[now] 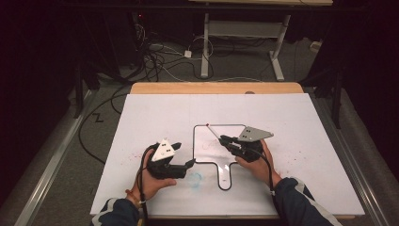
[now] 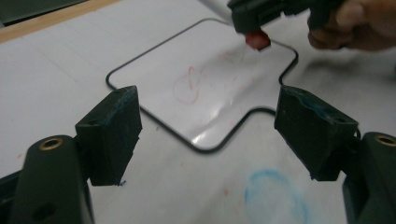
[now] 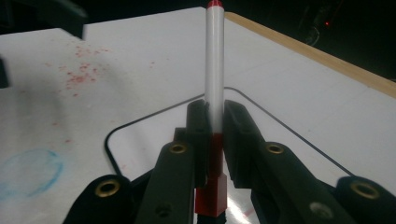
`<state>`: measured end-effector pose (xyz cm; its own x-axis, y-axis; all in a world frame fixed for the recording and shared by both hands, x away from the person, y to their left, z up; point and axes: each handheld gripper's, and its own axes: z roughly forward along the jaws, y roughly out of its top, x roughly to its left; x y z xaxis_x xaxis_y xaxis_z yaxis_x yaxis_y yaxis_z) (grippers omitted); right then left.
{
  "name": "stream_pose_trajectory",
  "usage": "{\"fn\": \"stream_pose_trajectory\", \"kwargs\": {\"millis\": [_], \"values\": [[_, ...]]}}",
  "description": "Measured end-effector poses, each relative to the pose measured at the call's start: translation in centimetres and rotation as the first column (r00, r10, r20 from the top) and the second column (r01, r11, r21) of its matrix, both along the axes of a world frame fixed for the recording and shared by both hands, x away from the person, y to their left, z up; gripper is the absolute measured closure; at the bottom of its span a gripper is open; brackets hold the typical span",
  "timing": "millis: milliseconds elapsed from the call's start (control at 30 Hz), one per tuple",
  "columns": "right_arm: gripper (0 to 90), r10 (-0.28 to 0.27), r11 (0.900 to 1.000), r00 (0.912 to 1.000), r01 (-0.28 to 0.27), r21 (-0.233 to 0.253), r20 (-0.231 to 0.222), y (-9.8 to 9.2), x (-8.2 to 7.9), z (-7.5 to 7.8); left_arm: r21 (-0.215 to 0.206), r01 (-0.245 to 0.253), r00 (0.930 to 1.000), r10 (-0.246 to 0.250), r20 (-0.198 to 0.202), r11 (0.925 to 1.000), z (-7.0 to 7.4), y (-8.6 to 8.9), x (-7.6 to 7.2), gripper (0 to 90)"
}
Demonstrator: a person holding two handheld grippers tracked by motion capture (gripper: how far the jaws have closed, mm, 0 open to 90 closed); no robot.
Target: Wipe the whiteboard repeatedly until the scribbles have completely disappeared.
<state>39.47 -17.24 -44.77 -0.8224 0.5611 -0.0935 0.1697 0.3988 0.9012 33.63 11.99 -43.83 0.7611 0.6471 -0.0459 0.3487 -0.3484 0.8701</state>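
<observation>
One red-and-white marker (image 3: 214, 70) is clenched between the jaws of the right gripper (image 1: 227, 140), its barrel slanting out over the small whiteboard (image 1: 210, 141), which lies flat near the middle of the white tabletop (image 1: 301, 141) and bears faint red scribbles. Just to the board's left, the left gripper (image 1: 190, 164) is held low above the tabletop with its jaws spread wide and nothing between them, close to a smudged blue ring (image 2: 275, 196) on the white surface.
</observation>
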Motion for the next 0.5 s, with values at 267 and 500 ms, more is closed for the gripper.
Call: {"fn": "stream_pose_trajectory", "kwargs": {"millis": [267,500], "values": [[82.2,0.060,0.998,0.9980,-0.060,0.030,0.020,0.5,-1.2,0.1,-0.173,-0.015,0.9950,-0.002,-0.100,0.9848,0.7,-2.4,3.5,25.2],[82.2,0.075,0.997,0.9960,-0.075,0.000,0.047,0.7,-1.6,-0.4,-0.259,0.004,0.9842,-0.050,-0.170,0.9659,0.5,-3.6,5.0,38.1]]}}
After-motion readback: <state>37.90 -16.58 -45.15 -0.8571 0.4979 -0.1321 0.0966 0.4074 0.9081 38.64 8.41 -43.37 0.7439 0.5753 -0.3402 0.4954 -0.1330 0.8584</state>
